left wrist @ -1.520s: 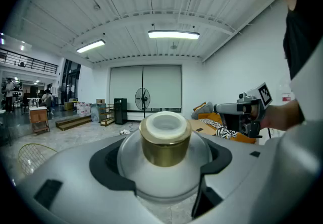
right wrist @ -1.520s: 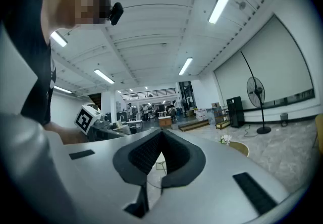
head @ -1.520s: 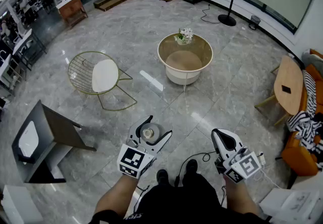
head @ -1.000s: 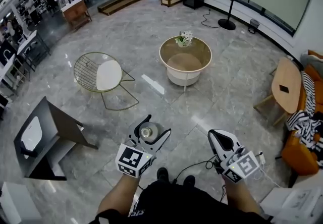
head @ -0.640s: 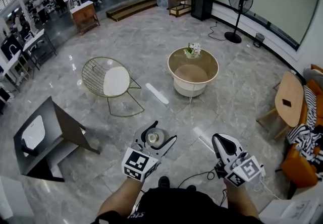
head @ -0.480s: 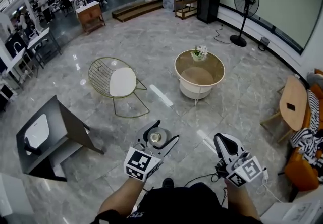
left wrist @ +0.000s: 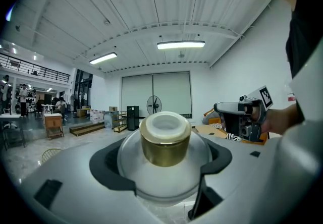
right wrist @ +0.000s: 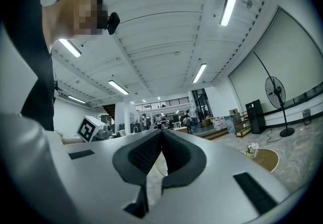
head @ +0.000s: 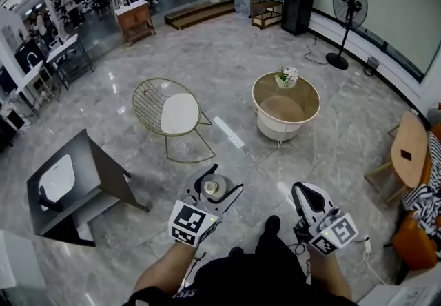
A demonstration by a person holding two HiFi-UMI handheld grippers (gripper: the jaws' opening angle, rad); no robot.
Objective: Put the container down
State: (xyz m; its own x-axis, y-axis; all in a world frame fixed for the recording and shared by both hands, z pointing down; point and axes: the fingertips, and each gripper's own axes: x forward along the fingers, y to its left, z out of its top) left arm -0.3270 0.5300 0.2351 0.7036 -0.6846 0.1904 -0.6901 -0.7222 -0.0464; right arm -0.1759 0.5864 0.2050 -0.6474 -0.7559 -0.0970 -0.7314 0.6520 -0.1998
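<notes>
The container (head: 210, 187) is a round frosted jar with a gold neck and white cap (left wrist: 164, 137). My left gripper (head: 212, 186) is shut on it, the black pads hugging its sides, held at waist height over the floor. In the left gripper view the jar (left wrist: 164, 160) fills the space between the jaws. My right gripper (head: 308, 198) is shut with nothing in it; in the right gripper view (right wrist: 160, 153) its pads meet. A round glass-topped table (head: 286, 105) with a small flower pot (head: 285, 77) stands ahead to the right.
A gold wire chair (head: 172, 117) with a white seat stands ahead left. A dark tilted stand (head: 72, 187) is at the left. A wooden side table (head: 408, 149) and an orange sofa (head: 419, 237) are at the right. A floor fan (head: 348, 15) stands far back.
I have walked forward across the marble floor; the round table and wire chair have shifted right in view. Both grippers keep the same pose, the left still holding the jar.
</notes>
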